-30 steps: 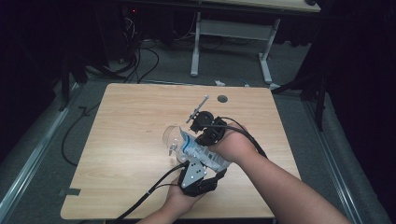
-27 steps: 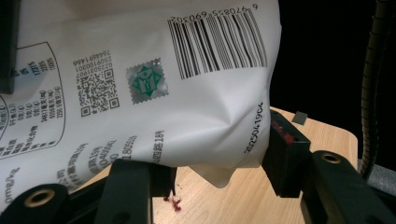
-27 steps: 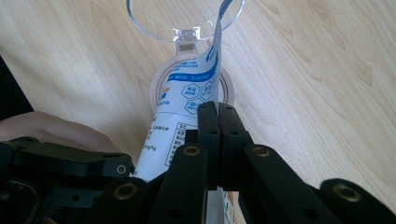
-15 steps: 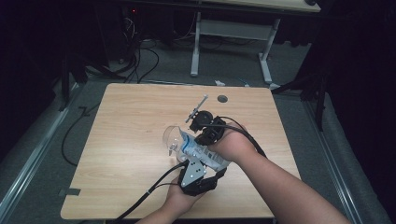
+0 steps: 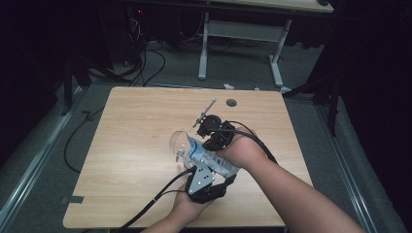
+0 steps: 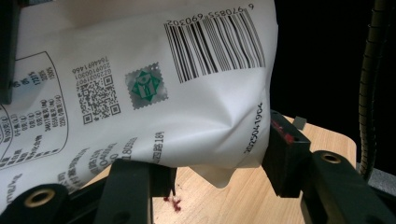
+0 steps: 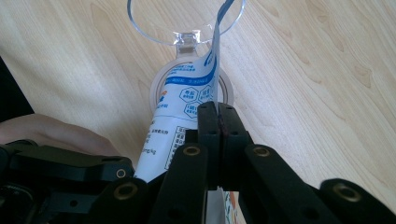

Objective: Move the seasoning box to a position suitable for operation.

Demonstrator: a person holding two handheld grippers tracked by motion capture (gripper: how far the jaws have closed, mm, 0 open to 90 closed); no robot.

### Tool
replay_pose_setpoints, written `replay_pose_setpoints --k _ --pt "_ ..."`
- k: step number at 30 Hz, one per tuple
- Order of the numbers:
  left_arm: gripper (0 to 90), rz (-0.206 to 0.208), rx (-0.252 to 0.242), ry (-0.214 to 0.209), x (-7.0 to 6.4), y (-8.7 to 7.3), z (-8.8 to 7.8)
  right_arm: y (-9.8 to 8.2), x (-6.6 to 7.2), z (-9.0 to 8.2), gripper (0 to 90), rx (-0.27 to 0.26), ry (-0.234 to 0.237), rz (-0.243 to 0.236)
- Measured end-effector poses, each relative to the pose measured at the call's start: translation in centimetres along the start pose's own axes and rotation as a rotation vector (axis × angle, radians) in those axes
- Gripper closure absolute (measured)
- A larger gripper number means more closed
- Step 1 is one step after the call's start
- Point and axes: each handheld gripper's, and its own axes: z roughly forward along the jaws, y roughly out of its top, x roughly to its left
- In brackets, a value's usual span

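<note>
counter: light wood (image 5: 136, 145), rounded corners, standing on grey floor (image 5: 180, 68)
hole: round, near the far edge (image 5: 231, 102)
glass: clear, stemmed (image 5: 179, 144), foot on the counter
tape: grey strip at the near left corner (image 5: 71, 199)

Left gripper (image 5: 206, 167) jaws spread wide, right gripper (image 5: 214, 141) jaws pressed together.

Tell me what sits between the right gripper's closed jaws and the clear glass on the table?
The white-and-blue pouch: in the right gripper view its strip runs from the right gripper up over the rim of the clear glass.
</note>
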Motion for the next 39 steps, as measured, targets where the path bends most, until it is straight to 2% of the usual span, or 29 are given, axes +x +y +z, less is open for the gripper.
replay_pose_setpoints --k 35,39 --pt "52.2 -0.01 -0.014 -0.008 -0.1 0.24 -0.04 -0.02 0.02 0.09 90.0 0.001 -0.002 -0.003" --pt "52.3 -0.011 -0.012 -0.016 -0.22 0.23 0.08 -0.23 0.01 0.09 90.0 0.004 0.0 0.008"
